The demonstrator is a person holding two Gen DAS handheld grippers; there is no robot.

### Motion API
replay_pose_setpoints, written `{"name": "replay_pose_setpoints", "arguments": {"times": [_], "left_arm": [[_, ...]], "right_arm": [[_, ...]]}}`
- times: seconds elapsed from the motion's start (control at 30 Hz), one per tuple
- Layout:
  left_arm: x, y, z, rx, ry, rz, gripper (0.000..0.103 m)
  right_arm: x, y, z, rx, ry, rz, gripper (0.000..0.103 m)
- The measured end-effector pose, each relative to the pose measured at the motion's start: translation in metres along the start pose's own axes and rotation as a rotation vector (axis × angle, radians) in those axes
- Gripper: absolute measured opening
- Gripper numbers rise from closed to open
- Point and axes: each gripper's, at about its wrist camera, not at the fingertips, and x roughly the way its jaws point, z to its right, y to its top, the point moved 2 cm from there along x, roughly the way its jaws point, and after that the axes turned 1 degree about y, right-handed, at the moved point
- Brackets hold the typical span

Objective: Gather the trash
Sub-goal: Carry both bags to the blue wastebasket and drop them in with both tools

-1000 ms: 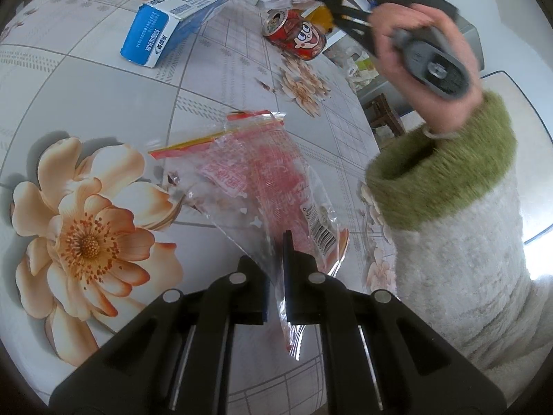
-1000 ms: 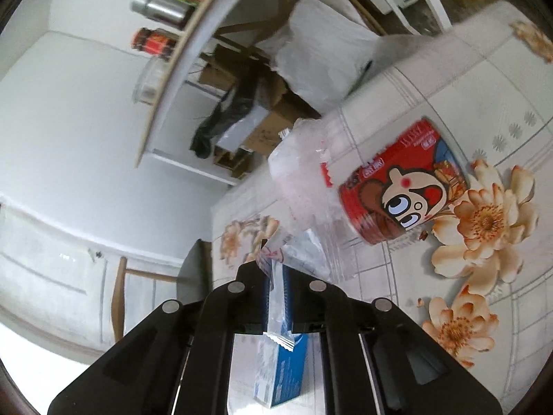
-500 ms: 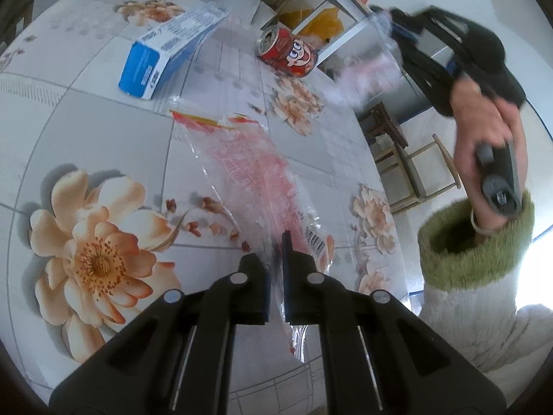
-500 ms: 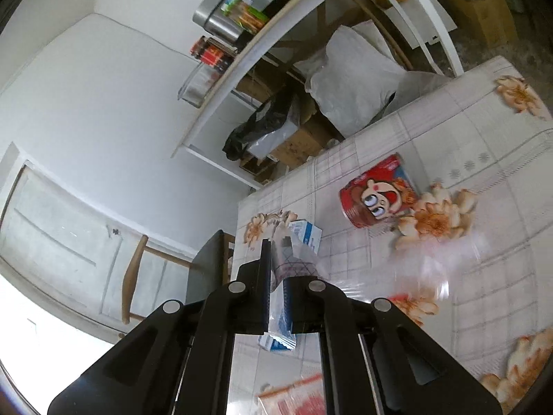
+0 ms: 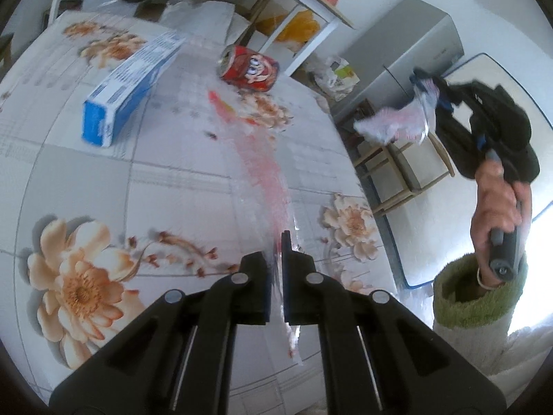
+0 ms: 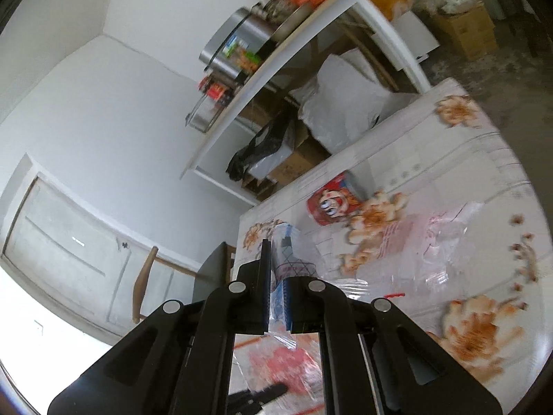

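Note:
My left gripper (image 5: 275,259) is shut on a clear plastic bag with red print (image 5: 262,169), which stretches away over the flowered table (image 5: 172,180). My right gripper (image 6: 275,269) is shut on a crumpled clear wrapper (image 6: 281,263); in the left wrist view it (image 5: 432,100) is held high off the table's right side with the wrapper (image 5: 394,126) hanging from it. A red cartoon can (image 5: 249,68) lies on its side at the far edge, also in the right wrist view (image 6: 333,202). A blue and white box (image 5: 133,79) lies at the far left.
A white shelf unit (image 6: 293,52) with pots, bags and cartons stands behind the table. A grey cabinet (image 5: 404,55) and a wooden stool (image 5: 401,173) stand to the right. A chair (image 6: 148,276) and a door (image 6: 62,242) are beyond the table's end.
My right gripper has lifted the wrapper away from the can and swung up and right, off the table. My left gripper has raised and pulled the red-print bag, stretching it out.

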Motion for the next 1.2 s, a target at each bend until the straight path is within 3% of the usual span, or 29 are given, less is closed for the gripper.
{"name": "replay_pose_setpoints", "arguments": {"times": [0.33, 0.7, 0.93, 1.2], "left_arm": [[0.023, 0.022, 0.063, 0.154, -0.072, -0.027, 0.002], [0.087, 0.028, 0.169, 0.338, -0.185, -0.121, 0.001], [0.124, 0.018, 0.227, 0.415, -0.232, -0.175, 0.0], [0.175, 0.01, 0.283, 0.491, -0.242, -0.235, 0.0]], "right_arm": [[-0.111, -0.007, 0.062, 0.095, -0.11, 0.162, 0.006], [-0.223, -0.028, 0.16, 0.261, -0.264, 0.324, 0.006], [-0.25, -0.053, 0.23, 0.401, -0.305, 0.338, 0.006], [-0.246, -0.079, 0.309, 0.557, -0.316, 0.297, 0.006]]}}
